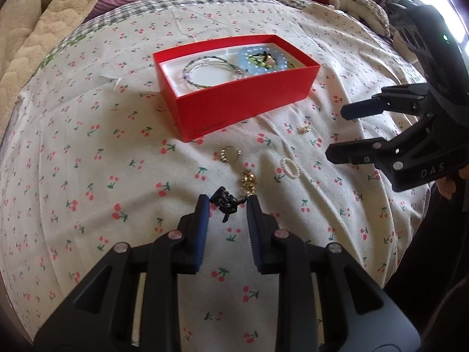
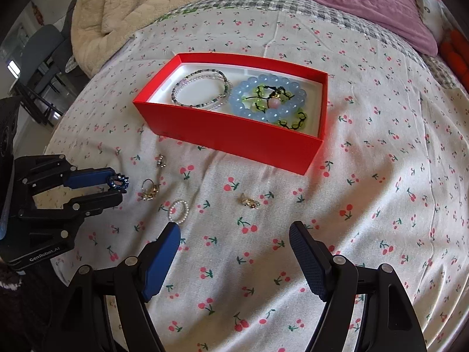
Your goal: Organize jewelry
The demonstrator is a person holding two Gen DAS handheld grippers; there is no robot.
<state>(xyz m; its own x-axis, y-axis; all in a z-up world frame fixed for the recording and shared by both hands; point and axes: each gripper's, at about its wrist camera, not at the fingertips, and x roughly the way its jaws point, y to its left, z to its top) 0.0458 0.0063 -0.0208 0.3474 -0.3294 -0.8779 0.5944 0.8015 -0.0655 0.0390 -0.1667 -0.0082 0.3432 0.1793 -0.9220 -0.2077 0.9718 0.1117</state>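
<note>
Just between the left gripper's (image 1: 228, 205) fingertips sits the dark ring (image 1: 225, 202).

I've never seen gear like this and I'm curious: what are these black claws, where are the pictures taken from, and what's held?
No robot: a person holds a two-finger gripper in each hand, each with a fisheye camera looking along its fingers. One picture comes from the left gripper, the other from the right gripper, which is open and empty. On the cherry-print sheet a red box holds a blue bead bracelet and thin beaded bracelets; a pearl ring and gold rings lie loose. A dark beaded ring sits between the left fingertips; whether it is pinched is unclear.
</note>
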